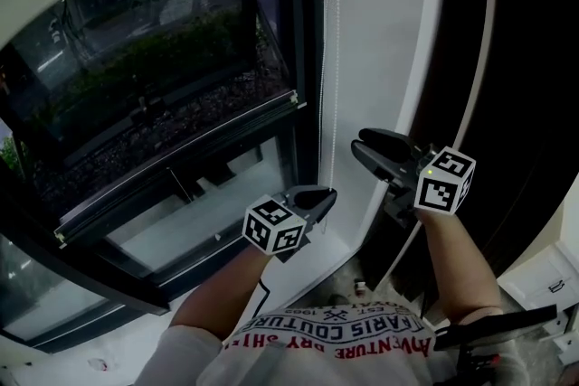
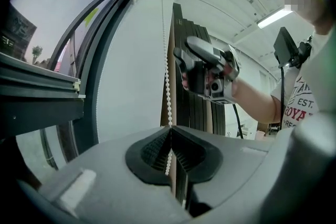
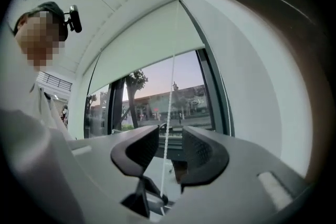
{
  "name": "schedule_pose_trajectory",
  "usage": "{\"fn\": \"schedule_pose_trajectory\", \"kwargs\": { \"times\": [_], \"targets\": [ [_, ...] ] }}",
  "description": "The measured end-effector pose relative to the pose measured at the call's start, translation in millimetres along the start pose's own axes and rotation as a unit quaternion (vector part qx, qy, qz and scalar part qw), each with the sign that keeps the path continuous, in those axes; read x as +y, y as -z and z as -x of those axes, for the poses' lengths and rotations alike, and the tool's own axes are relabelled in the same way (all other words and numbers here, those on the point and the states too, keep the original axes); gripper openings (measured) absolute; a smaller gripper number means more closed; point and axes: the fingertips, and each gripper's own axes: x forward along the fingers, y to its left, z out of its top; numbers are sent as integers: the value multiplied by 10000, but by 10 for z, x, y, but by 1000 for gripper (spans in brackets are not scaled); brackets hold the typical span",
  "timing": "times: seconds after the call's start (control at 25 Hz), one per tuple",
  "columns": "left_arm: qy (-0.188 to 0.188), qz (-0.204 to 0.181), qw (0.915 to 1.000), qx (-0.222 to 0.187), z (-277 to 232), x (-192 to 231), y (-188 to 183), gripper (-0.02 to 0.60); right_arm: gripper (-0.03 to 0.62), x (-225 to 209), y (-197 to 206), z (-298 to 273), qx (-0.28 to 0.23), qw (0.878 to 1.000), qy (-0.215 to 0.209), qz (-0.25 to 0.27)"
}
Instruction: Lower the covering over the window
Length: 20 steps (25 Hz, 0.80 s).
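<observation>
Since the left claw (image 2: 170, 152) has its pads squeezed together on the bead chain (image 2: 167, 81), with the beads pinched right in the seam between them, I'd say it's there as the anchor, keeping the chain taut so the shade can't creep while the other hand sorts itself out. Higher up that same chain sits the right claw (image 3: 170, 152), jaws standing apart with the chain running down through the gap and neither pad touching it, so it's holding nothing right now. Looks to me like it's lined up around the chain for a fresh bite further up, classic hand-over-hand stuff. Both claws point in at the chain from the room side, which makes sense since the chain hangs straight down close against the white wall (image 1: 384, 41). I can't tell which strand of the loop the left claw has hold of. The roller blind (image 3: 142, 44) is on the glass side of the chain and well above both claws, covering only the top part of the pane, so the window (image 1: 136, 68) is mostly bare and you can see trees and a street through it. My guess is the job's somewhere in its early stretch, and what the next move needs is for the right claw to clamp onto the chain before the left one lets go, otherwise the chain goes slack and the beads might slip
</observation>
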Motion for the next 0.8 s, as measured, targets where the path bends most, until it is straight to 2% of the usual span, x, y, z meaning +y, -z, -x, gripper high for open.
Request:
{"fn": "schedule_pose_trajectory", "kwargs": {
  "times": [0.2,0.52,0.64,0.72,0.76,0.8],
  "targets": [
    [111,-41,9999,31,-43,-80,5,8,124,36,-433,-197,-249,9995,-101,145],
    [249,-13,9997,22,-118,-166,-21,8,121,-19,-510,-422,-132,9996,-229,-108],
    [258,-15,9997,43,-143,-144,-10,8,100,-28,-503,-465,-127,9994,-272,-178],
    [251,-6,9997,47,-160,-128,-1,8,61,-44,-505,-472,-111,9996,-251,-113],
    [247,2,9997,43,-168,-121,0,8,20,-46,-508,-473,-97,9996,-243,-70],
    [243,13,9997,37,-175,-114,0,8,23,-44,-510,-474,-83,9997,-246,-37]
  ]
}}
